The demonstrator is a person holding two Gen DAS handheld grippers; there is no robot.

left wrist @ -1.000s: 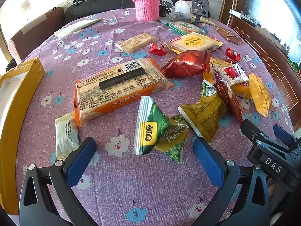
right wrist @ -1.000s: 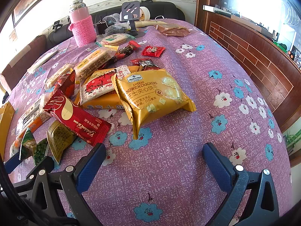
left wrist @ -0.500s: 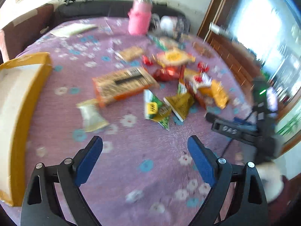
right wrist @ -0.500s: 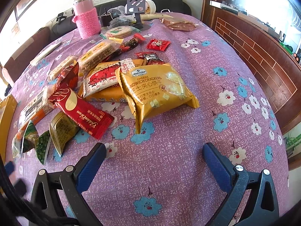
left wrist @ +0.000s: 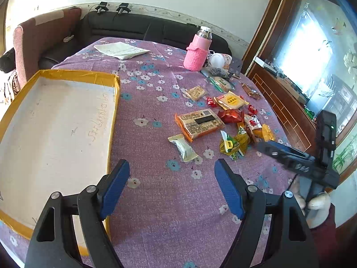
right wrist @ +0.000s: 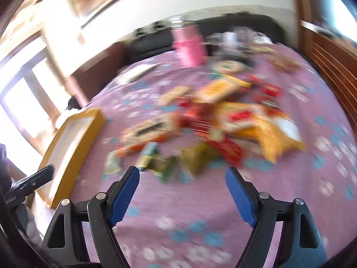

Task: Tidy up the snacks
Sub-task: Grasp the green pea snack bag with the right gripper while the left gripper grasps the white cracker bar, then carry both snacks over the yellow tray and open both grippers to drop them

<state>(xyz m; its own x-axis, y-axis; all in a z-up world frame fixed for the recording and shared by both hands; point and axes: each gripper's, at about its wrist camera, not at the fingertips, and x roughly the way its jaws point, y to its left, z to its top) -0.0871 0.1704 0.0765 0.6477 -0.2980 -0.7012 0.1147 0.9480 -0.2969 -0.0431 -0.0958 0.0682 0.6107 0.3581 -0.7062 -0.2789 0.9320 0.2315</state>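
Both grippers have pulled back and up from the snack pile (left wrist: 225,120) – snacks now sit well ahead on the purple floral table (left wrist: 156,102), none in the yellow-edged box (left wrist: 111,116) at left. Left gripper (left wrist: 171,187) and right gripper (right wrist: 181,193): fingers closing, nothing btwn them. Right view is blurred. Prob. no sorting started yet.

Right wrist view: smeared by motion throughout; heap of snack packets (right wrist: 214,120) unreadable.
Shallow yellow-taped cardboard tray (left wrist: 112,102): near corner cut off by left wrist view's edge.
Small clutter beside pink knit-sleeved flask (left wrist: 197,53): too small to identify.
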